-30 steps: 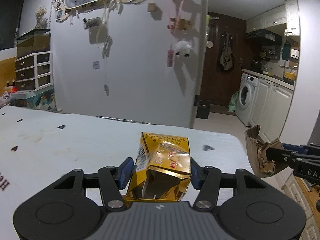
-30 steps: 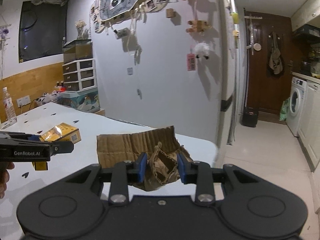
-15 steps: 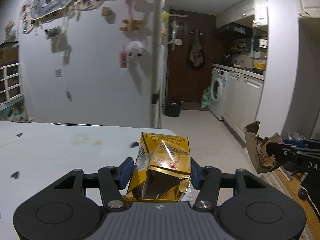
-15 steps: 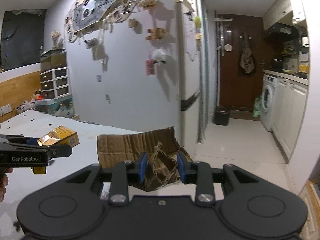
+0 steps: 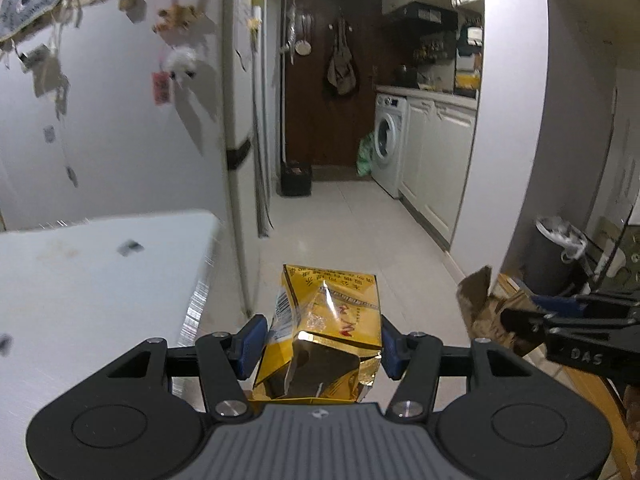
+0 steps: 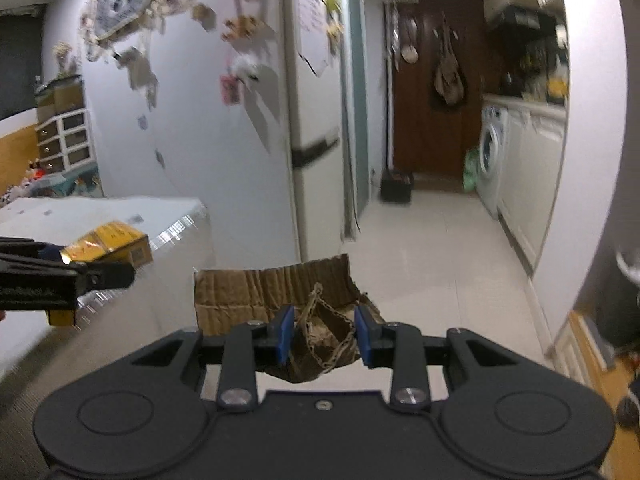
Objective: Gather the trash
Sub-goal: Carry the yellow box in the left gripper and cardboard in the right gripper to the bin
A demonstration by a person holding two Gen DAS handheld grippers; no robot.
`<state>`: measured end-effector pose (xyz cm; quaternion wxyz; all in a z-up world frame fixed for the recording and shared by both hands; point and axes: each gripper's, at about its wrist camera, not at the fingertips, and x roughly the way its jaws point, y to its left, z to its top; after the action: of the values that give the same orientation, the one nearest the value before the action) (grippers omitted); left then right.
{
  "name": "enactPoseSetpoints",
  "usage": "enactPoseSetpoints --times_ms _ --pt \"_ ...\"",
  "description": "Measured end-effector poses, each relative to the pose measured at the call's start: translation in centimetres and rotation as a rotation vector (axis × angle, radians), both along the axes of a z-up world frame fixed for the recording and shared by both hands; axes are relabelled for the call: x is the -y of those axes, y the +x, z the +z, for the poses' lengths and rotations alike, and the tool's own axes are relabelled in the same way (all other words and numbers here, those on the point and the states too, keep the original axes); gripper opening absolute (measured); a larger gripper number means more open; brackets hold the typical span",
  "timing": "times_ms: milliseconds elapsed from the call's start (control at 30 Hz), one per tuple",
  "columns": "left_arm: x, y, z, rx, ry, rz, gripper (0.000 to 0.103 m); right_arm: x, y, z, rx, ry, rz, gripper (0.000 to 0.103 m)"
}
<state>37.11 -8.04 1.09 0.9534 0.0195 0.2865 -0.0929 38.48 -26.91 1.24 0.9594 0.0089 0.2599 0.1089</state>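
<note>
The room opens ahead into a narrow kitchen passage: pale tiled floor (image 5: 360, 216), a tall white fridge (image 5: 120, 120) hung with magnets and notes on the left, a washing machine (image 5: 386, 144) and white cupboards far down on the right, a dark door at the end. The white counter (image 5: 80, 280) sits near on the left, and both claws are out past its corner, over the floor.

Low on the right, against the wall, stands a dark round bin (image 5: 554, 256) with a pale liner folded over its rim. I take that to be where the rubbish is headed, and it looks open at the top.

The left claw (image 5: 320, 338) is clamped on a crumpled yellow foil packet (image 5: 328, 320), its blue pads pressed to either side, the packet standing up between them. The right claw (image 6: 324, 330) is squeezed down on a torn piece of brown cardboard (image 6: 272, 292), a folded wad pinched between the pads and a flat flap sticking out to the left.

So both pieces are picked up, and this is the carrying step, in my judgement. Next calls for bringing each claw over the bin mouth, the cardboard side being nearer, and releasing only once the load is above the liner. The wide cardboard flap may catch the rim.
</note>
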Motion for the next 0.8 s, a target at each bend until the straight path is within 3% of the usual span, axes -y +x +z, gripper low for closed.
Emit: enactPoseSetpoints --times_ms 233,400,800 --pt "3.8 2.5 -7.9 -0.144 -0.012 -0.027 0.058 2.8 2.2 -7.0 -0.197 -0.03 -0.006 0.034" --pt "4.1 4.7 -14.3 -0.264 -0.01 -0.008 0.058 2.7 4.5 -13.2 -0.374 -0.083 -0.008 0.034" --pt "2.7 7.5 -26.8 -0.47 -0.054 0.023 0.058 -0.3 9.0 -23.1 -0.577 -0.202 0.082 0.037"
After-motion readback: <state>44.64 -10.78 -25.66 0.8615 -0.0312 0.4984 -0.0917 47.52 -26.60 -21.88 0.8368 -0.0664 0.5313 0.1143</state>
